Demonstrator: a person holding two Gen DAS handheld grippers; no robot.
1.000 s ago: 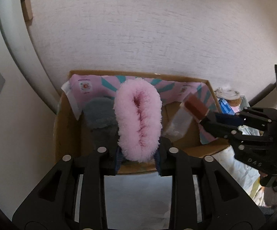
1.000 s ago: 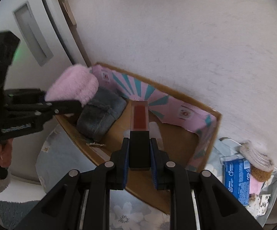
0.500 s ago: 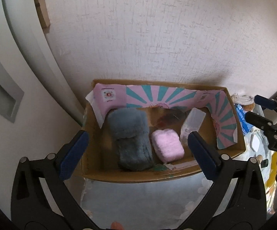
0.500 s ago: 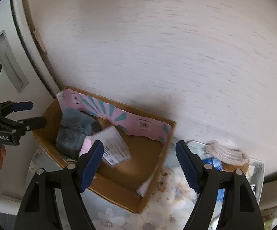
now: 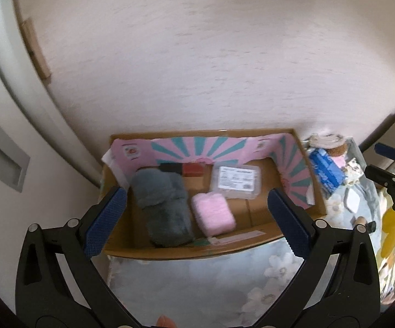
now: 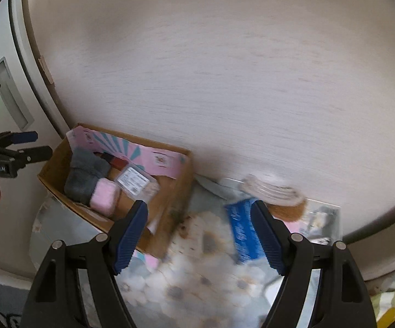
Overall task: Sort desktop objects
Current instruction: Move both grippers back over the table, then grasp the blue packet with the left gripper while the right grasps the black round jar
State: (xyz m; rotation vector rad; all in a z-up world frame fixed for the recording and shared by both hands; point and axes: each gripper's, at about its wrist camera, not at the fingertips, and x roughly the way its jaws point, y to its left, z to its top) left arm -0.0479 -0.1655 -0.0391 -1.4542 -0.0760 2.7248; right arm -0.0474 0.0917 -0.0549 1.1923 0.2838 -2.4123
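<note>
Left wrist view: both the left gripper (image 5: 197, 218) and right gripper (image 6: 199, 235) gape, holding nothing, while the fluffy pink pad (image 5: 214, 216) lies in the cardboard box (image 5: 186, 251), whose low front wall could snag a careless reach.

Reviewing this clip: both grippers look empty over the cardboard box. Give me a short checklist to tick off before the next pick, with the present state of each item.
1. Left gripper empty, jaws wide: ok.
2. Right gripper empty, jaws apart: ok.
3. Pink fluffy item lying inside the cardboard box, beside the grey fluffy item: ok.
4. Clear plastic case inside the box: ok.
5. Next candidate, the blue packet, in sight ahead of the right gripper's fingers: ok.
6. Blue packet free of the clutter around it: cannot tell, the right wrist view is blurred.
</note>
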